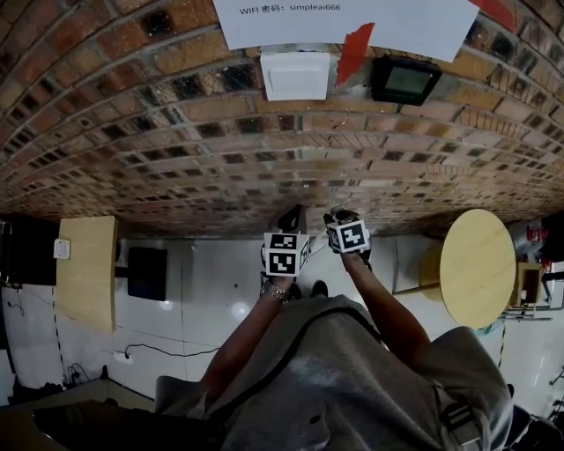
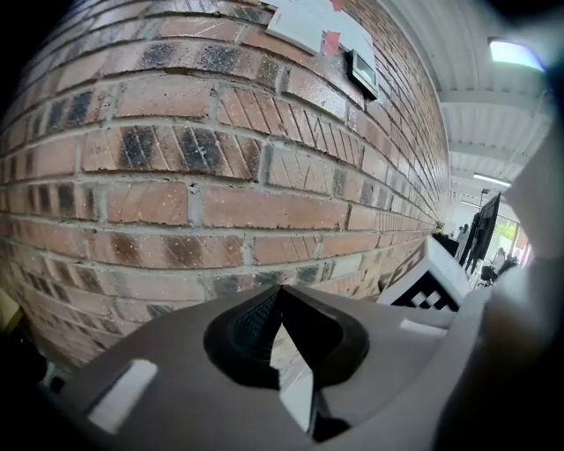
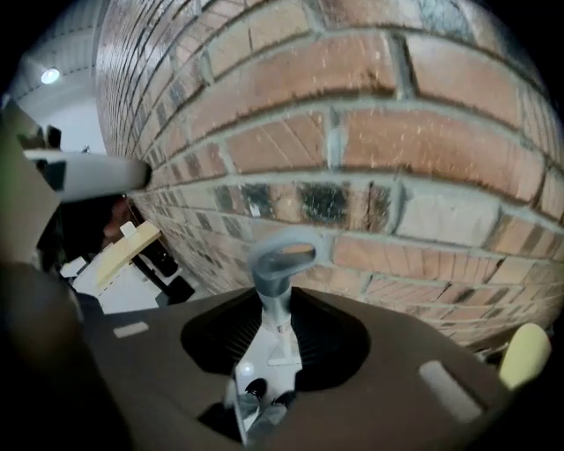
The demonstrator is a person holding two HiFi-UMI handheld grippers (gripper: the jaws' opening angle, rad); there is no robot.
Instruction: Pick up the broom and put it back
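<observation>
My right gripper [image 3: 278,295] is shut on the broom's white handle [image 3: 275,343], close to a red brick wall [image 3: 370,150]. The handle's grey loop end [image 3: 282,255] sticks out past the fingertips towards the wall. In the head view the right gripper [image 1: 342,217] and the left gripper [image 1: 293,217] stand side by side just before the wall's foot. The left gripper [image 2: 280,291] has its jaw tips together, facing the bricks. A pale strip shows in the gap behind the tips; I cannot tell what it is. The broom's head is hidden.
The brick wall [image 1: 176,132] carries a white box [image 1: 297,75], a dark panel [image 1: 405,79] and a paper sheet [image 1: 344,22]. A round wooden table [image 1: 478,264] stands at the right. At the left are a rectangular wooden top [image 1: 86,269], a black box [image 1: 147,271] and a floor cable [image 1: 150,351].
</observation>
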